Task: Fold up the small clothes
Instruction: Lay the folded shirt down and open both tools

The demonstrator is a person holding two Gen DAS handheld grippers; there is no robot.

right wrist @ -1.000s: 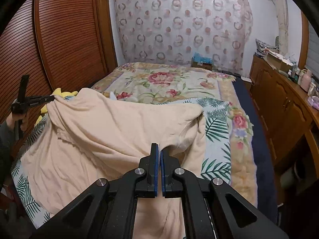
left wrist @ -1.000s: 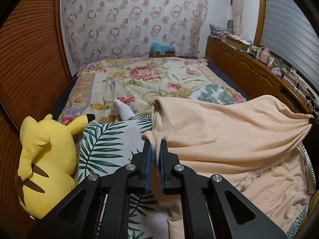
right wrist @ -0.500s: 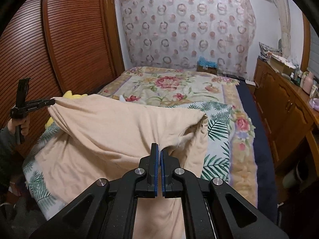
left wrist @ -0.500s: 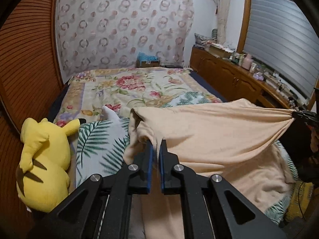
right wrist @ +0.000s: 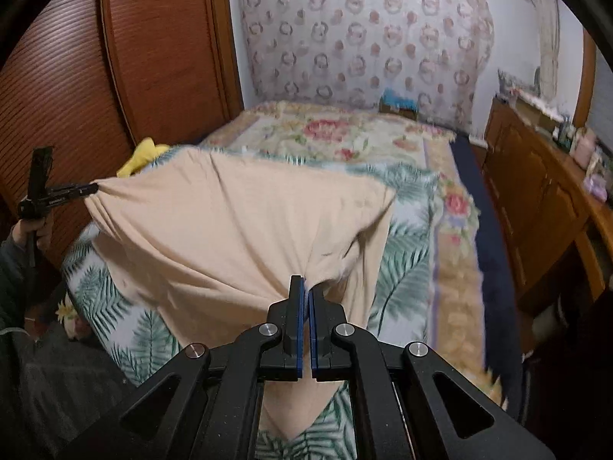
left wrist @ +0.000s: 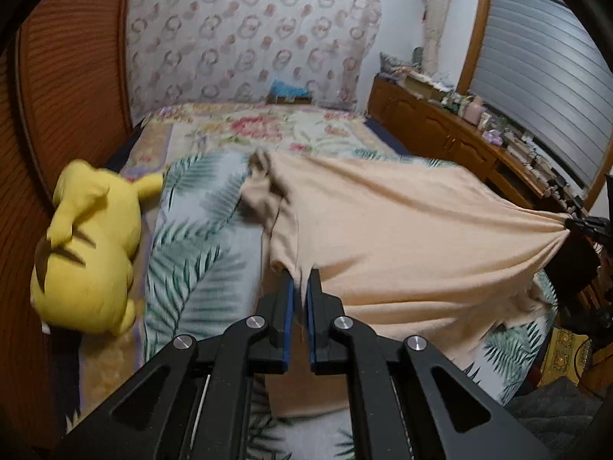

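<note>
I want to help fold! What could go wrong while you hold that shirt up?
The peach shirt hangs from small pinches in the left gripper and right gripper, so a corner might slip out. Its sleeve is bunched and could fold in crooked. It might brush the yellow plush toy.

Left tool (left wrist: 300, 281) pinching peach garment (left wrist: 402, 237), stretched to right tool (left wrist: 571, 225), yellow plush (left wrist: 88, 253) beside

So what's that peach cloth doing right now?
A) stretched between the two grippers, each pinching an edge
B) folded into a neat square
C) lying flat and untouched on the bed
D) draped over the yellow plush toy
A: the left gripper and the right gripper are each shut on the peach cloth, pulling it taut above the bed.
</note>
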